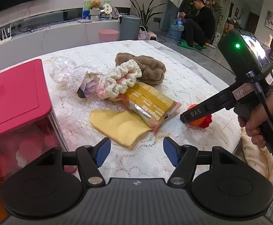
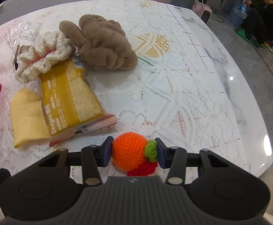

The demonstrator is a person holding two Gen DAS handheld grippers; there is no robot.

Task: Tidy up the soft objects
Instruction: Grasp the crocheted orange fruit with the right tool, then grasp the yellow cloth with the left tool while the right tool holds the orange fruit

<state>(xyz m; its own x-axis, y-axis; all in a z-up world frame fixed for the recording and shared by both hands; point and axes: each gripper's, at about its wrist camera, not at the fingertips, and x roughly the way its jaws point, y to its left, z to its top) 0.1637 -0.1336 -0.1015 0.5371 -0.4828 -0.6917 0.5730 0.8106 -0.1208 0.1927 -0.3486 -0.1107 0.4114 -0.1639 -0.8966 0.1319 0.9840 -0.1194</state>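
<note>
My right gripper (image 2: 134,152) is shut on an orange crochet toy (image 2: 128,150) with green and red parts, low over the lace cloth; it also shows in the left wrist view (image 1: 197,121). My left gripper (image 1: 136,151) is open and empty, just short of a yellow cloth (image 1: 117,126). The yellow cloth (image 2: 26,116) lies under a yellow snack packet (image 1: 149,103) (image 2: 70,99). A cream and pink crochet scrunchie (image 1: 120,78) (image 2: 42,60) rests on the packet's far end. A brown plush item (image 1: 145,68) (image 2: 102,43) lies behind.
A clear box with a pink lid (image 1: 14,97) stands at the left on the table. Crumpled clear plastic (image 1: 67,71) lies beside the scrunchie. The table's edge (image 2: 252,97) runs along the right. A person (image 1: 200,22) sits on the floor beyond the table.
</note>
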